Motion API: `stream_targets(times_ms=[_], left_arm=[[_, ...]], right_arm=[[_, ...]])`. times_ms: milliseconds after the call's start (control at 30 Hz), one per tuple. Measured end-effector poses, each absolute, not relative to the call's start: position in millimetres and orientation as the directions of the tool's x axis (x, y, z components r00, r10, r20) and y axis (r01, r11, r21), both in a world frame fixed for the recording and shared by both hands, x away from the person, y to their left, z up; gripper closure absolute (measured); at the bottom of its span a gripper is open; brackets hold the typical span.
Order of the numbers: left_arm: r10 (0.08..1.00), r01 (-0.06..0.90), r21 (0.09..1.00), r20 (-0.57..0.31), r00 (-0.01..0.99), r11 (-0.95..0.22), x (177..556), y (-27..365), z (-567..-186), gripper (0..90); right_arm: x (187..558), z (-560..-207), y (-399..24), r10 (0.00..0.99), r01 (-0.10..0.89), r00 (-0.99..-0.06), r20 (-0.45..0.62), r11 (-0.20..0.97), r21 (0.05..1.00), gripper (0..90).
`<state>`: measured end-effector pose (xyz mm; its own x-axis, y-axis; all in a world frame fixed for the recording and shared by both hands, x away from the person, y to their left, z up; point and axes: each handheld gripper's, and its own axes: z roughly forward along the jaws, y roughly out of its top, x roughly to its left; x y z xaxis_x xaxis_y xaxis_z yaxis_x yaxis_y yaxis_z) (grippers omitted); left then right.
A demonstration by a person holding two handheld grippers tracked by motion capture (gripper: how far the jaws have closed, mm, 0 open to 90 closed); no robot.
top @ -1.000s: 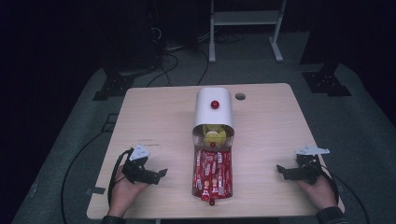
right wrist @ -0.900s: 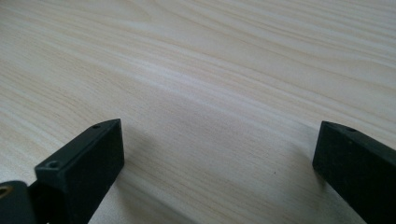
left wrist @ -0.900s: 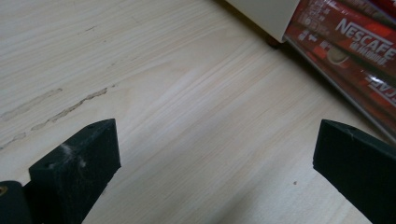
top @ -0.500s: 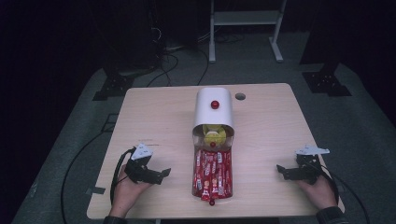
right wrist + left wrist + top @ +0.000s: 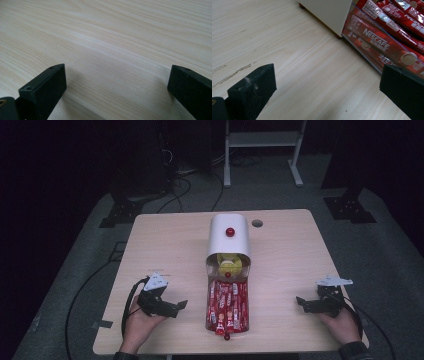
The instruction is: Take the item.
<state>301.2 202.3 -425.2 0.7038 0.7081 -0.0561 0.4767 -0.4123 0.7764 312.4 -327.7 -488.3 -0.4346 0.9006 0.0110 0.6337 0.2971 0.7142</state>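
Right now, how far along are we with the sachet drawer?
Done: the clear drawer stands pulled out of the white dispenser, full of red coffee sachets. In hand: nothing; the left gripper and right gripper are both open, apart from the drawer. Left: no sachet lies outside the drawer.

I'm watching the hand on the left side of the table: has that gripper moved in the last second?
Yes, slightly. The left gripper has edged toward the clear drawer of red sachets, which stayed put, with its jaws wide open.
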Motion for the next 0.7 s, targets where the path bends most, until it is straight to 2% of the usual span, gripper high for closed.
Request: stream_targets(times_ms=[700], left_arm=[[0.676, 0.451, 0.786, -0.057, 0.734, -0.423, 297, 183, -415, 0.2]], right_arm=[[312, -488, -328, 0.9, 0.633, -0.435, 0.011, 0.297, 0.714, 1.3]])
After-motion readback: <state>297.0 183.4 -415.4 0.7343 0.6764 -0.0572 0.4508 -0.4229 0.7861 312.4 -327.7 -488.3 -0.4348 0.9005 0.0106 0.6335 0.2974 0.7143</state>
